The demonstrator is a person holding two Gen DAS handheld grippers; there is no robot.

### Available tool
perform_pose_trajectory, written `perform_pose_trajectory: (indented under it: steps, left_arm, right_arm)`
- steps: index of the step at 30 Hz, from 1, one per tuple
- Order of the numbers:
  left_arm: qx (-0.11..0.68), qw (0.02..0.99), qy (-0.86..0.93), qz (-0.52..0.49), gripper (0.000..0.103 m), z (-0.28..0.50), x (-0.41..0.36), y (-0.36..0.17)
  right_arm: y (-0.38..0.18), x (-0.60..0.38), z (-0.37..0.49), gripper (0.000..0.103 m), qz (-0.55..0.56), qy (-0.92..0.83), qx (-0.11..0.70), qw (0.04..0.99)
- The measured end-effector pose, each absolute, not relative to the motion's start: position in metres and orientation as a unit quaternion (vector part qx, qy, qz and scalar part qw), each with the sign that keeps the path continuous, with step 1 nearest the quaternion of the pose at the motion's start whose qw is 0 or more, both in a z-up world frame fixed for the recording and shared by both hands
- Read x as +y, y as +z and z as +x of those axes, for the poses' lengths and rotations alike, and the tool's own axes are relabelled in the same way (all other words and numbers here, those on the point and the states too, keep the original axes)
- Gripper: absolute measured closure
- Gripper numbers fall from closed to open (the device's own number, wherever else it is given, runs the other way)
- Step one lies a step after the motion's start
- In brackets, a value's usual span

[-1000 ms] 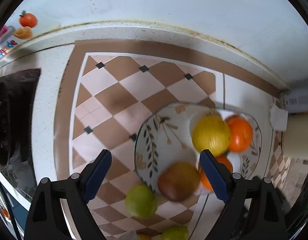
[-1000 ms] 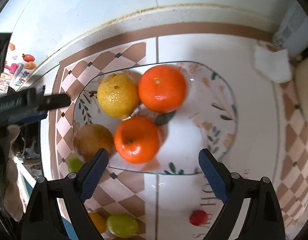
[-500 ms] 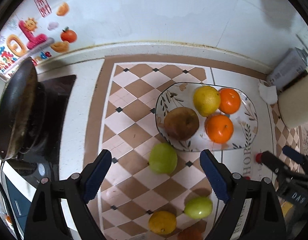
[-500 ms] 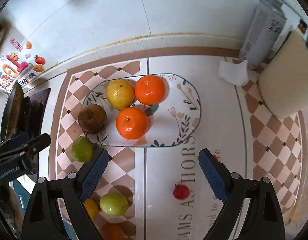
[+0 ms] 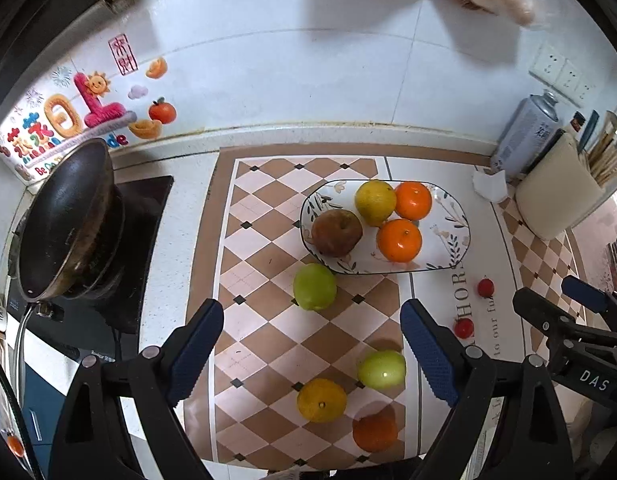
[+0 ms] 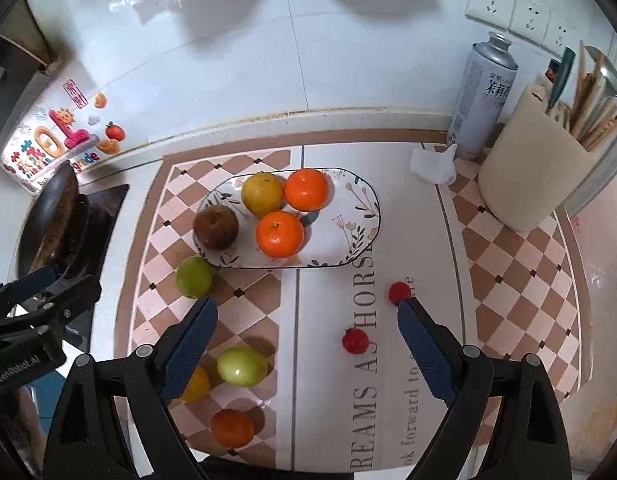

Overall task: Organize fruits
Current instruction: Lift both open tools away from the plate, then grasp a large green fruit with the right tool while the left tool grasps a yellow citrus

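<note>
An oval floral plate on the checked mat holds a brown apple, a yellow citrus and two oranges. On the mat lie a green fruit beside the plate, another green fruit, a yellow citrus, an orange and two small red fruits. My left gripper is open and empty, high above the mat. My right gripper is open and empty, also high.
A black wok sits on the stove at the left. A spray can, a crumpled tissue, a cream roll and a utensil holder stand at the back right. The tiled wall runs behind.
Both grippers have pulled up and back from the plate, so the whole counter shows. The brown apple now rests on the plate. Both stay open.
</note>
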State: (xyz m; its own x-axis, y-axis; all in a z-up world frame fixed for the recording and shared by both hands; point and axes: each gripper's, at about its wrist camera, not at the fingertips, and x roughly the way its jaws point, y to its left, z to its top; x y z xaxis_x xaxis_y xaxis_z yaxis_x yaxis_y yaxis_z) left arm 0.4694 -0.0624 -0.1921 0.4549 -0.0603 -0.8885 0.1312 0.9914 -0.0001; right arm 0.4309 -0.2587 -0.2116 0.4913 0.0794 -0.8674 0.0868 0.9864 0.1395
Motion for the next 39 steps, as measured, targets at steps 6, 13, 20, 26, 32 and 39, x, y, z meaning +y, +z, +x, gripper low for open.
perform_pose_trajectory:
  steps: [6,13,20,26,32,39]
  left_arm:
    - [0.502,0.862,-0.055,0.034,0.013,0.451,-0.062,-0.182]
    - [0.494,0.868,-0.05,0.029,0.013,0.449,-0.06,-0.181]
    - [0.518,0.854,0.018,0.052,0.002,0.459,-0.04,-0.218]
    - [0.586,0.808,0.055,0.019,0.002,0.457,-0.006,-0.27]
    - [0.657,0.751,0.038,-0.051,0.002,0.448,0.006,-0.312]
    - [0.702,0.705,0.009,-0.098,0.002,0.449,-0.009,-0.343]
  right_arm:
    - [-0.195,-0.256,0.406,0.009,0.08,-0.016,0.478,0.875]
    - [-0.189,-0.255,0.4,0.009,0.088,-0.013,0.463,0.882]
    - [-0.266,-0.243,0.427,0.009,0.149,0.056,0.553,0.818]
    - [-0.359,-0.216,0.447,0.014,0.201,0.106,0.63,0.743]
    - [-0.42,-0.194,0.461,0.034,0.234,0.12,0.672,0.693]
    - [-0.418,-0.197,0.45,0.04,0.166,0.115,0.662,0.721]
